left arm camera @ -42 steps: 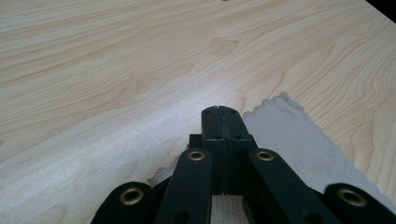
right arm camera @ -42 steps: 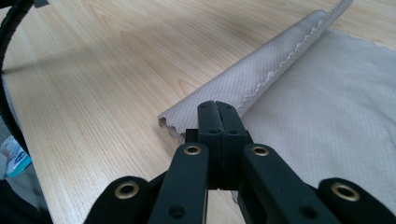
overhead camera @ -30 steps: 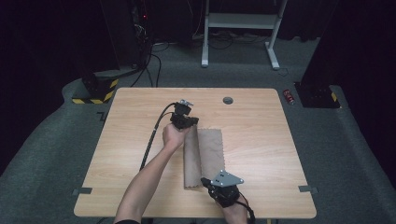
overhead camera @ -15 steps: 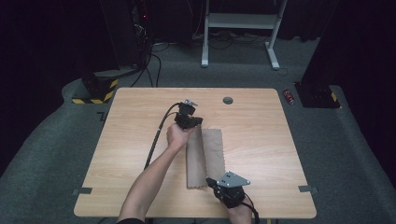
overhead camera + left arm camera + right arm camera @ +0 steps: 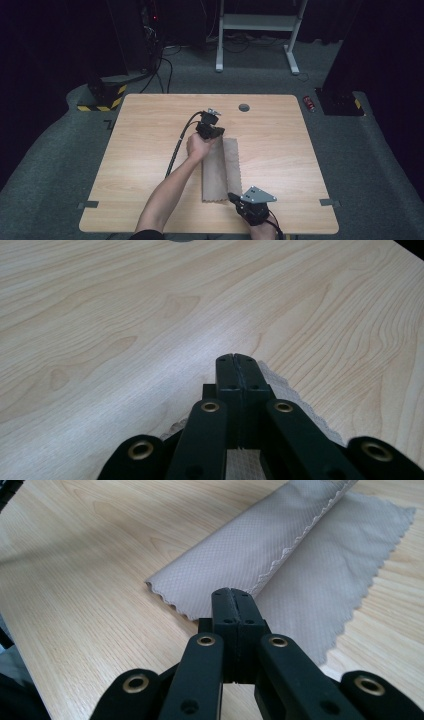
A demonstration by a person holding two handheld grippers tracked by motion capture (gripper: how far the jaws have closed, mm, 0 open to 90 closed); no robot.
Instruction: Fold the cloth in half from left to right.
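Pale wood table (image 5: 150, 150), beige scallop-edged cloth (image 5: 220, 170) half folded, both hand-held grippers (image 5: 212, 131) (image 5: 235, 198) closed on its ends

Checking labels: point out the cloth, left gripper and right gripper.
cloth (image 5: 320, 575), right gripper view, lower layer.
left gripper (image 5: 234, 360), left gripper view, tips of its closed jaws.
right gripper (image 5: 231, 196), high view, jaw tips at cloth's near edge.

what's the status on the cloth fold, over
Left gripper shut at cloth's far end. Right gripper shut at near end. Cloth folded lengthwise on table. Nothing in the way.

Cloth (image 5: 221, 170) lies mid-table (image 5: 150, 130), between both tools.
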